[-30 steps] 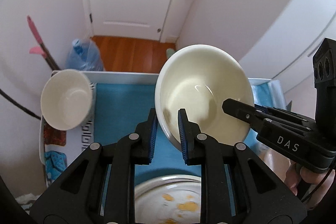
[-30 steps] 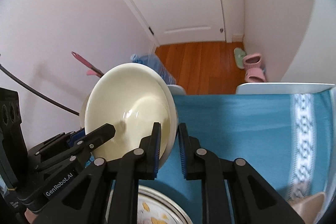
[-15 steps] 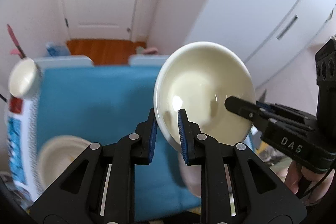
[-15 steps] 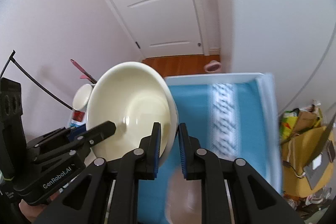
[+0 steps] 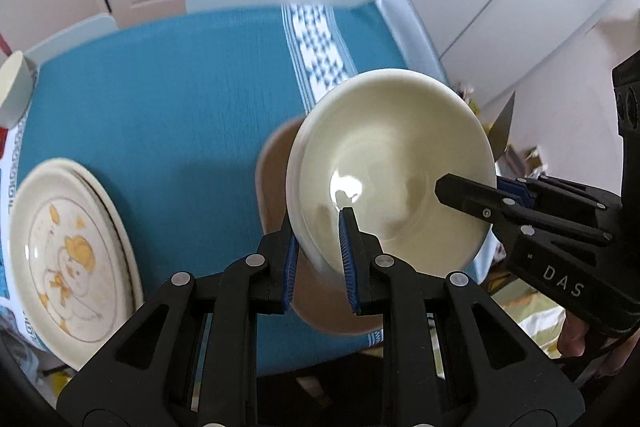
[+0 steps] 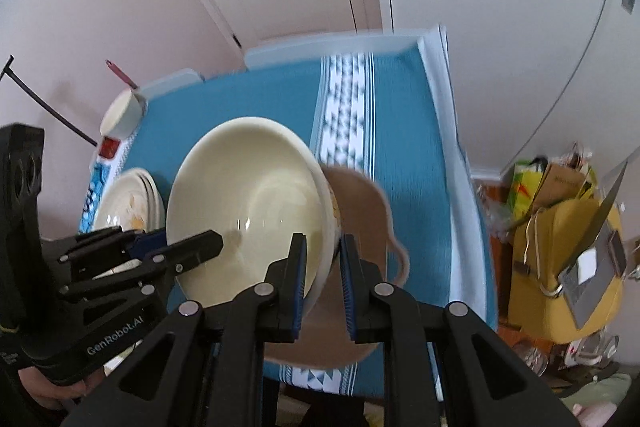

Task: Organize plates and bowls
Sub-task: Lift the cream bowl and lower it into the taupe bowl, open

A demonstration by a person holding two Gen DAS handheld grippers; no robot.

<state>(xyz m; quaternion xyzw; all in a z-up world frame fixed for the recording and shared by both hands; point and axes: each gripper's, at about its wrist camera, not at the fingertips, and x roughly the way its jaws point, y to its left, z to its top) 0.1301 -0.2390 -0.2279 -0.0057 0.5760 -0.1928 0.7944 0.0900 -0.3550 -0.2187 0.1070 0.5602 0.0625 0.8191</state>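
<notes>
A cream bowl (image 5: 400,163) hangs tilted above the table, held by two opposite sides of its rim. My left gripper (image 5: 318,223) is shut on the near-left rim. My right gripper (image 5: 476,191) is shut on the right rim, one finger inside the bowl and one outside. In the right wrist view the same cream bowl (image 6: 248,187) sits between the right gripper (image 6: 323,247) and the left gripper (image 6: 180,247). Directly beneath it a tan bowl (image 5: 276,163) (image 6: 360,199) rests on the teal tablecloth (image 5: 160,99), partly hidden.
A stack of plates (image 5: 68,259) with a yellow duck picture lies at the table's left. A small white bowl (image 5: 14,87) stands at the far left corner. Off the table's right edge stand a yellow bag (image 6: 560,227) and clutter. A white door is behind.
Both grippers have carried the cream bowl to the right across the table and a little lower. It now hangs over the tan bowl; the plates and small white bowl lie off to the left.
</notes>
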